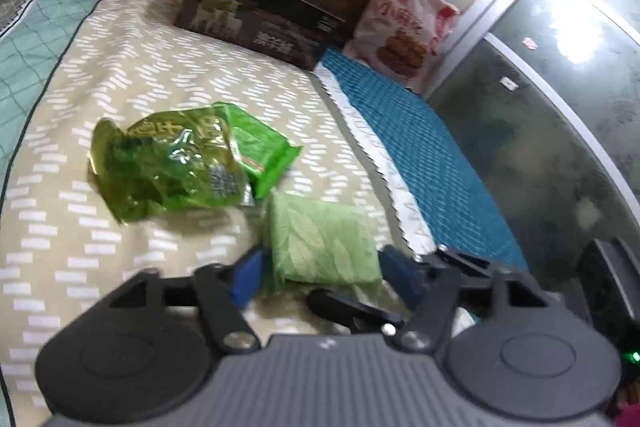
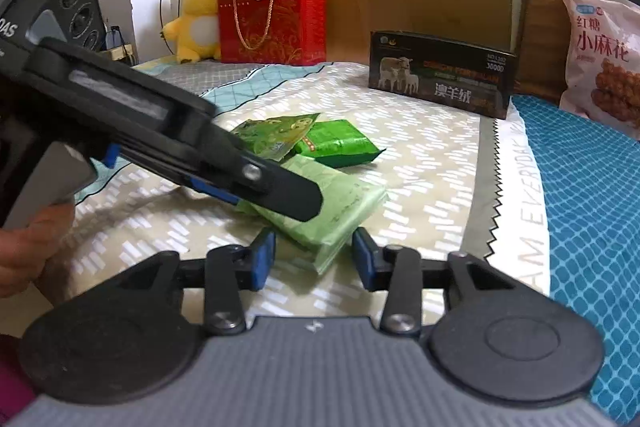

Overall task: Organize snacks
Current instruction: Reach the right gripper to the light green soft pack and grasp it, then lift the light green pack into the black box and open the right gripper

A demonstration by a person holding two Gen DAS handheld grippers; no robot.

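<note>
while 3 green snack packs lay loose mid-bed, both grippers stood spread around the pale green leaf-print packet, gripping nothing; sorting looked barely begun.

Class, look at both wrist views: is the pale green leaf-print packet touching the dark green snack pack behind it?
Cannot tell. In the right wrist view the left gripper hides where the pale green packet nears the dark green pack; the left wrist view is blurred there.

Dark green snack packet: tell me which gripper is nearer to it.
Left. The left gripper reaches beside the dark green snack packet; the right gripper sits farther back.
</note>
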